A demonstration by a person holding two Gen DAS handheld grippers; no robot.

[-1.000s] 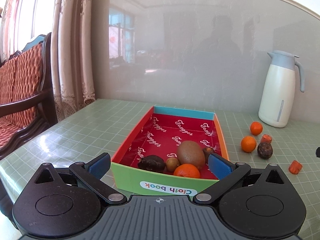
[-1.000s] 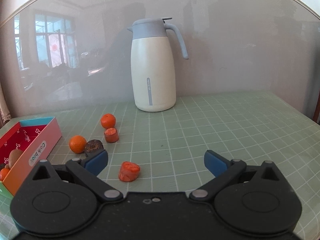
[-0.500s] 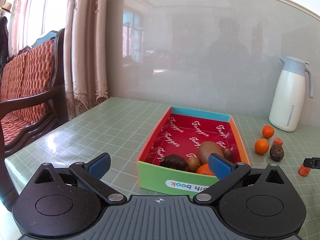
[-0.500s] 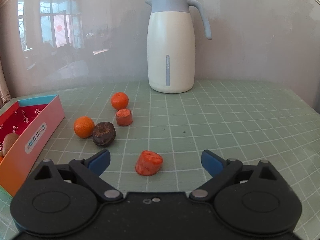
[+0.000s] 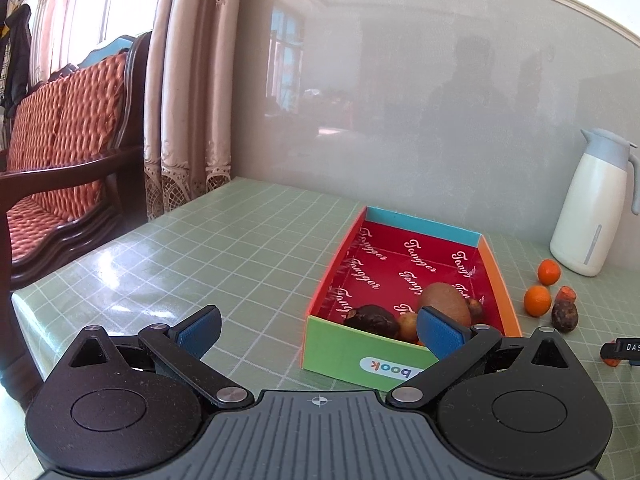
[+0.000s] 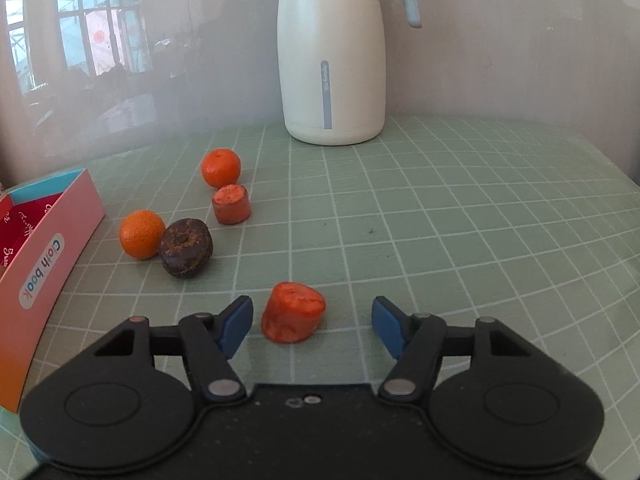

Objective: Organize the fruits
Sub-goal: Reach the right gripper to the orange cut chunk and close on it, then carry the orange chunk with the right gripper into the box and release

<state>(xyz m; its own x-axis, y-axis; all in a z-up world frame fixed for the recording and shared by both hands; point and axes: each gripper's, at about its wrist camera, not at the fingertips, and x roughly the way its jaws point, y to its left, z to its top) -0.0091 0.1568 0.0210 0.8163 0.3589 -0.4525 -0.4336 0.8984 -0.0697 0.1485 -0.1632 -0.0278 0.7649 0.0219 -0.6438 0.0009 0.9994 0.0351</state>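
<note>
An orange-red fruit chunk [image 6: 293, 312] lies on the green table between the blue pads of my right gripper [image 6: 312, 326]. The jaws are closing and the pads stand apart from it on both sides. Beyond it lie a dark brown fruit [image 6: 186, 253], two oranges [image 6: 142, 234] [image 6: 220, 167] and a second red chunk [image 6: 231, 204]. The colourful box [image 5: 404, 356] holds a kiwi [image 5: 444, 304], a dark fruit [image 5: 370, 319] and smaller fruits. My left gripper [image 5: 320, 330] hangs open and empty before the box's near left corner.
A white thermos jug [image 6: 332, 52] stands against the wall behind the fruits. The box's pink side [image 6: 44, 264] is at the left of the right wrist view. A wooden sofa [image 5: 60, 148] and curtains [image 5: 184, 92] flank the table's left edge.
My right gripper has come forward and down over the red chunk and its jaws have narrowed around it. The left gripper has drifted left, so the box sits further right in its view.
</note>
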